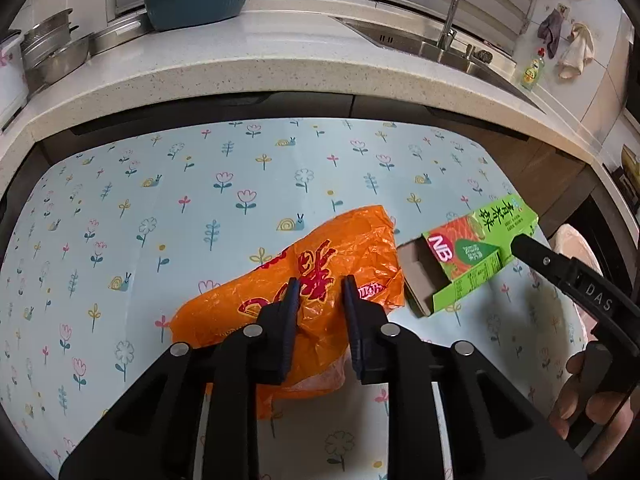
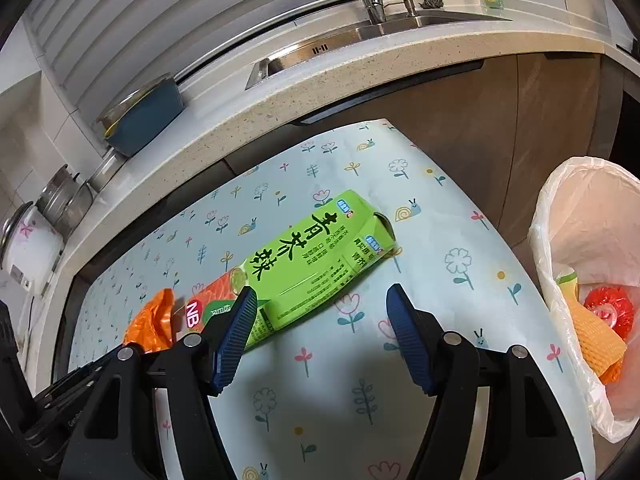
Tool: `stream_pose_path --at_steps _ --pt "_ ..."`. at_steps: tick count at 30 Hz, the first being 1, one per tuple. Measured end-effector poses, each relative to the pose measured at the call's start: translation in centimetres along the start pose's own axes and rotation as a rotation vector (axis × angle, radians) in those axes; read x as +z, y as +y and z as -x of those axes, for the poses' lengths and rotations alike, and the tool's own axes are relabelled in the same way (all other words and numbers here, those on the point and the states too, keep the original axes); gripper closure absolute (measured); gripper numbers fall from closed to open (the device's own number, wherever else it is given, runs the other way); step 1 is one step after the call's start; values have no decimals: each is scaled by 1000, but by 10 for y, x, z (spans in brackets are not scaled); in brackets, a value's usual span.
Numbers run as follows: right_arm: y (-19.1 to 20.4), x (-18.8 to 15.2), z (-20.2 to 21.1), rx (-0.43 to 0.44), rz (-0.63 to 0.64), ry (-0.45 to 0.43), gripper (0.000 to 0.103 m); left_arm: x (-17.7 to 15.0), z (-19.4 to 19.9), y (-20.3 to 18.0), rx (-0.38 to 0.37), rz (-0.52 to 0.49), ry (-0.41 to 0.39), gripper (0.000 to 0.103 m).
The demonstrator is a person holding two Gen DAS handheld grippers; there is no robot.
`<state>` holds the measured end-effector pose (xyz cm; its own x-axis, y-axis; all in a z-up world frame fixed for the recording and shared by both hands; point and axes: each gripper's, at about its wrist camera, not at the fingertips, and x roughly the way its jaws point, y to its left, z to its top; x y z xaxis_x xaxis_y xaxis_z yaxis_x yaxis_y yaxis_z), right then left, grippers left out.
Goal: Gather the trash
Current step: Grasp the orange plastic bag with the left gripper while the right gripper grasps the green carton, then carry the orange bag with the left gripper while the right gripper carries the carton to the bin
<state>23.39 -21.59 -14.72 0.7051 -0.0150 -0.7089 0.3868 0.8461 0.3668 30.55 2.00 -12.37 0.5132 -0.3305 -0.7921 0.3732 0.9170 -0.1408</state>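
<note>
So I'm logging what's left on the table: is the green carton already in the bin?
No, the green carton lies on the flowered tablecloth, beside the lined bin.

Wrist views – downward, close, shared table [image 1: 160,208]

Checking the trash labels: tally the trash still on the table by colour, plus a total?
Orange: 1, the plastic bag, left claw closed on it.
Green: 1, the open carton, right claw open over it.
Total: 2. Items already in the lined bin not counted.
</note>
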Motion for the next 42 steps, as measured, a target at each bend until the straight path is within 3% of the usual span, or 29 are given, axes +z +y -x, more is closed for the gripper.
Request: stream_pose_path --at_steps 8,18,21,23,28,33,42 --pt "-10 8 -6 27 -26 6 38 38 -6 -16 -77 -3 4 87" --pt "-3 12 -17 69 -16 31 39 18 -26 -53 -130 -70 99 88" --pt "0 14 -20 91 -15 42 47 12 -24 -58 -146 -70 103 88" --pt "2 14 -24 112 -16 63 58 10 -23 -60 -160 -65 108 88" --pt "14 6 -25 139 14 80 60 2 -21 -63 -145 -66 104 88" --pt "15 4 -15 180 4 78 86 -2 -14 -58 -143 -38 102 89" --pt "20 2 31 164 80 17 88 -11 12 -68 -146 -15 89 90"
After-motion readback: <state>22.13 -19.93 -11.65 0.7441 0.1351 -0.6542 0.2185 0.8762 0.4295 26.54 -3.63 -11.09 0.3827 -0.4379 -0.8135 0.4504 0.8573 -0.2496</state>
